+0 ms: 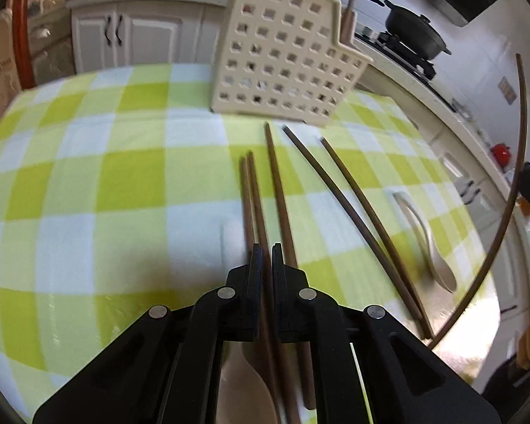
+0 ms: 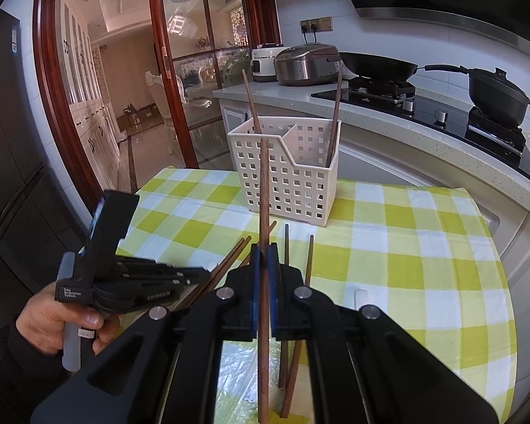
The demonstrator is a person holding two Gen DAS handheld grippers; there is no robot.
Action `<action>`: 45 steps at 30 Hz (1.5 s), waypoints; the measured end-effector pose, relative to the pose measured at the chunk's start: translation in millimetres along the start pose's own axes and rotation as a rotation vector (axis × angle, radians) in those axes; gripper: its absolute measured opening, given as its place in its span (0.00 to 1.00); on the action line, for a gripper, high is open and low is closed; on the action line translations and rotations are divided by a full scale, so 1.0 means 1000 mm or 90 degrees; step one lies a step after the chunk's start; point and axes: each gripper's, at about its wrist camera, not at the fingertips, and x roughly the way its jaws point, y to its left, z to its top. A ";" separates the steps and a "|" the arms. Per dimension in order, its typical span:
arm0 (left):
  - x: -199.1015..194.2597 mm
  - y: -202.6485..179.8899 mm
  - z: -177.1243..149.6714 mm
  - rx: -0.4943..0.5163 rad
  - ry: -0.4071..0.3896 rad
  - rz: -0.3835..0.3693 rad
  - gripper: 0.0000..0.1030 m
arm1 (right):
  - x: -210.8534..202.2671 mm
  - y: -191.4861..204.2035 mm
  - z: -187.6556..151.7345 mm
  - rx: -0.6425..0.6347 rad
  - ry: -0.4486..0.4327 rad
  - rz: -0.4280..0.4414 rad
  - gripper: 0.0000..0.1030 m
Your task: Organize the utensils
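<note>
A brown chopstick stood nearly upright, pinched between the closed jaws of the right hand-held gripper, its tip in front of the white basket. Two chopsticks already leaned inside that basket. Nearer than the basket, loose chopsticks and a pale spoon lay on the checked cloth. The left hand-held gripper had its jaws narrow around one chopstick there.

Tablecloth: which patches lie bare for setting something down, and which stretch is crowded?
Bare: the tablecloth left of the loose chopsticks, out to its edge, and the checks right of the basket toward the counter. Crowded: the strip before the basket, with chopsticks fanned out, a pale spoon beside them and both grippers working there.
</note>
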 end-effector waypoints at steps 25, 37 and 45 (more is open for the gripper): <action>0.019 -0.035 -0.001 0.104 0.007 0.162 0.26 | -0.004 0.003 -0.001 0.000 -0.001 0.005 0.04; 0.005 -0.031 -0.001 0.096 -0.020 0.133 0.05 | -0.006 0.001 -0.001 -0.002 -0.002 0.009 0.04; -0.084 -0.034 0.001 0.064 -0.172 0.042 0.05 | -0.013 0.002 0.003 0.003 -0.017 0.008 0.04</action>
